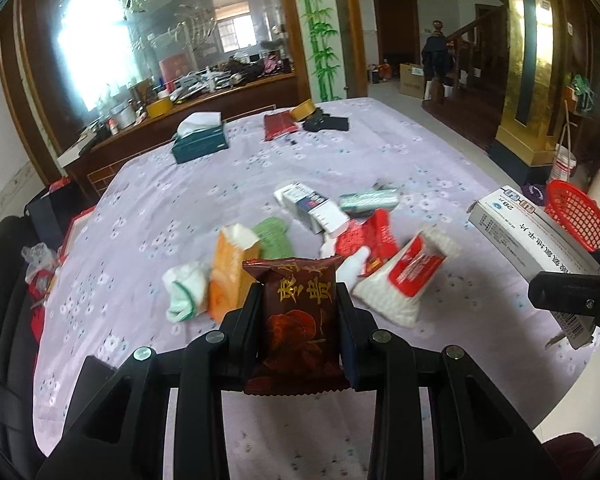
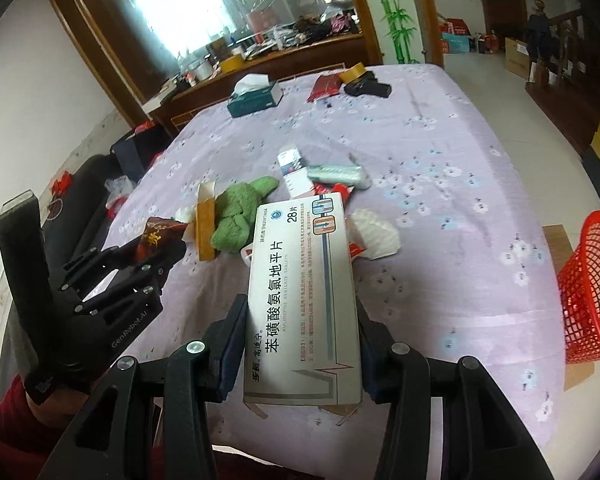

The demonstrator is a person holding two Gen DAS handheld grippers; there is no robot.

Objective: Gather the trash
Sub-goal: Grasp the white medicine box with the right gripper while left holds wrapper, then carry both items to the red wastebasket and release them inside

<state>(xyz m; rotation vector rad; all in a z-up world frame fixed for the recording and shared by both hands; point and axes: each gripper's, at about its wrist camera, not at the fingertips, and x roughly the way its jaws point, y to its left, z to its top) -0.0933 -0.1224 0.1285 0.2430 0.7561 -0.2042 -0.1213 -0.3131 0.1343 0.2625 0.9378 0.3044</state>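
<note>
Your left tool (image 1: 300, 304) is clamped on a dark red snack packet (image 1: 298, 316), held upright between the two fingers, above the near part of the tabletop (image 1: 440, 160) with its purple flowered cloth. Your right tool (image 2: 302, 320) is clamped on a white medicine box (image 2: 300, 292), gripped on its long sides and pointing away from you; the box's near end flap looks torn open. From the right wrist view the left tool and its packet sit at the left, just beside the trash pile. The pile lies mid-tabletop: an orange carton (image 1: 230, 272) standing next to a green cloth (image 1: 274, 236), a white-and-green sock-like item (image 1: 184, 290) on the near left, a white-and-blue box (image 1: 312, 206), a pale green tube-shaped pack (image 1: 368, 199), a red-and-white wrapper (image 1: 366, 240) and a white pack with a red label (image 1: 410, 278), all touching or overlapping. A red mesh basket (image 2: 594, 292) stands off the right edge of the tabletop, well apart from the pile. At the far end: a teal tissue box (image 1: 200, 138), a red pouch (image 1: 280, 124), a tape roll (image 1: 303, 110) and a black item (image 1: 326, 122).
</note>
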